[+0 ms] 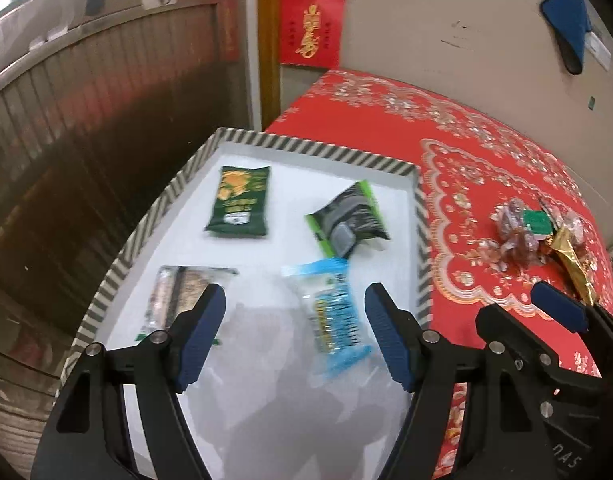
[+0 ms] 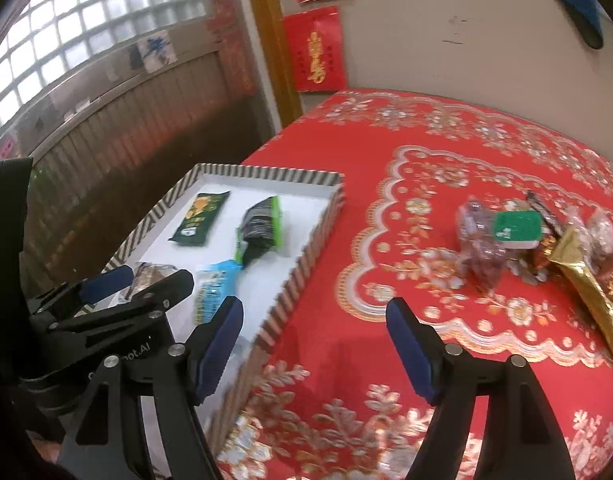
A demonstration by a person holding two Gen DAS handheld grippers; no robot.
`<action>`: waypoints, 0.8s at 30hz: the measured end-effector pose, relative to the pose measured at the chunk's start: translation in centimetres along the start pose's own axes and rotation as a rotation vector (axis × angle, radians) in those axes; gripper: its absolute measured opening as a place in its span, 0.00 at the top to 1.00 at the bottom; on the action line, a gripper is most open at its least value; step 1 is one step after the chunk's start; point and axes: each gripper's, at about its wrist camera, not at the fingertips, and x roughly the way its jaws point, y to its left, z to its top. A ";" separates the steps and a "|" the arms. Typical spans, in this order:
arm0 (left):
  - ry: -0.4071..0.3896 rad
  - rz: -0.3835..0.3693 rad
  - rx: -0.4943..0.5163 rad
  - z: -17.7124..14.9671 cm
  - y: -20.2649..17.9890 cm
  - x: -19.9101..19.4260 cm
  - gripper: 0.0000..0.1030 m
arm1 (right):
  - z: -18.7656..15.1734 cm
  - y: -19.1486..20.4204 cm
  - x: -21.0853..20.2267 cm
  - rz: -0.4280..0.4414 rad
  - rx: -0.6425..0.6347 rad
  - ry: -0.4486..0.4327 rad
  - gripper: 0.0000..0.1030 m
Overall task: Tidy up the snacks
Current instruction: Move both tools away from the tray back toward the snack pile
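A white tray with a striped rim [image 1: 314, 148] [image 2: 306, 252] sits on the red patterned tablecloth [image 2: 386, 200]. In it lie a dark green packet [image 1: 238, 200] [image 2: 198, 220], a black and green packet [image 1: 350, 216] [image 2: 260, 228], a light blue packet [image 1: 334, 312] [image 2: 214, 292] and a clear-wrapped brown snack [image 1: 178, 296] [image 2: 148, 274]. My left gripper [image 1: 294, 332] is open and empty above the tray's near part. My right gripper [image 2: 314, 348] is open and empty over the cloth, right of the tray. A pile of loose snacks [image 2: 538, 240] [image 1: 542, 236] lies on the cloth at the right.
The pile holds a green-lidded cup [image 2: 516, 228], a gold packet [image 2: 590, 284] and clear-wrapped sweets [image 2: 478, 236]. A wooden panelled wall [image 1: 86, 160] stands left of the table. A beige wall with red paper decorations [image 1: 310, 24] is behind it.
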 end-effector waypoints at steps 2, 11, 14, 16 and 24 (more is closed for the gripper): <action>0.001 -0.013 0.013 0.1 -1.0 -0.1 0.30 | -0.1 -0.9 -0.5 -0.015 0.011 -0.007 0.23; 0.002 -0.039 0.056 0.0 -4.4 -0.1 0.30 | -0.7 -4.3 -2.0 -0.050 0.063 -0.019 0.23; 0.006 -0.043 0.070 0.0 -5.3 0.0 0.30 | -0.9 -5.0 -2.5 -0.056 0.070 -0.025 0.23; 0.007 -0.047 0.078 0.0 -5.9 0.0 0.30 | -1.0 -5.5 -2.7 -0.064 0.072 -0.026 0.23; 0.025 -0.077 0.122 -0.1 -8.9 0.2 0.30 | -1.9 -8.8 -3.7 -0.099 0.122 -0.027 0.23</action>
